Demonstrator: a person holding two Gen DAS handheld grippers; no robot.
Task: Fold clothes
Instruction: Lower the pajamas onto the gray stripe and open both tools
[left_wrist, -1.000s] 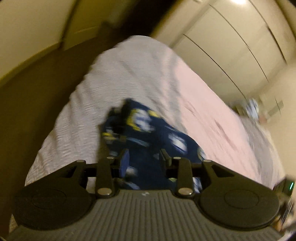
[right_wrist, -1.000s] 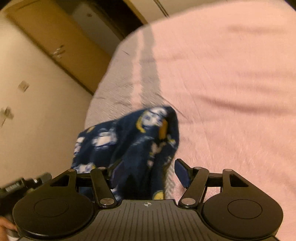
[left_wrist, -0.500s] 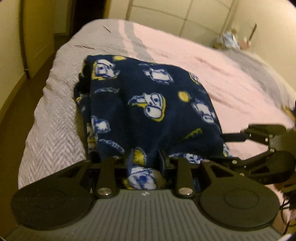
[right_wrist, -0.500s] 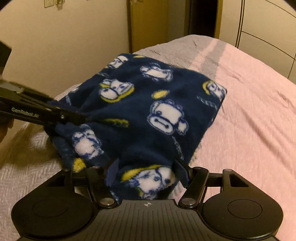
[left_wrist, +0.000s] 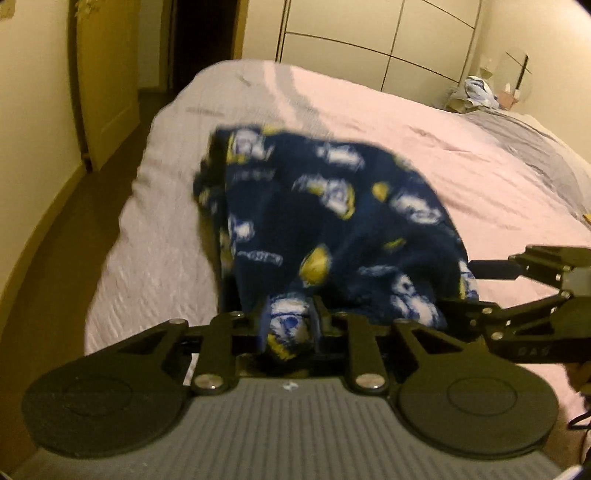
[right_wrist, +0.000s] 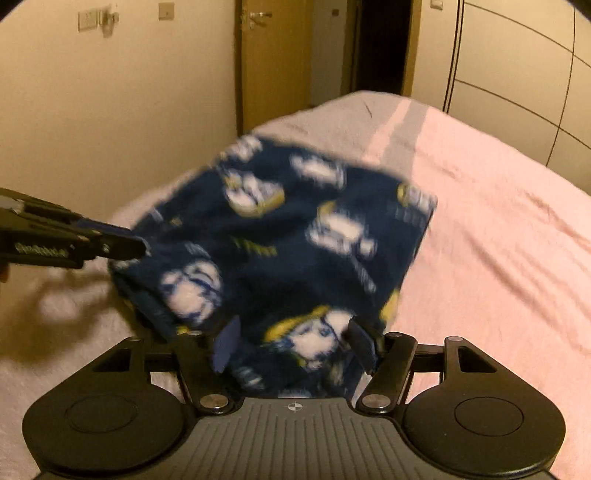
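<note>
A navy fleece garment printed with white and yellow cartoon faces hangs between both grippers above the pink bed cover. My left gripper is shut on a bunched near edge of it. In the right wrist view the same garment spreads away from my right gripper, whose fingers pinch a thick fold. The left gripper shows at the left, clamped on the cloth's corner. The right gripper shows at the right of the left wrist view, at the other corner. The cloth is blurred.
The bed fills the middle of both views, with a grey strip near its far end. A wooden door and dark doorway stand beyond, and white wardrobe panels line the back. Clutter sits at the far right.
Both grippers have drawn back and tilted up, still holding the garment. The cloth, spread flat half a second ago, now sags and blurs with motion, its far edge nearer.
</note>
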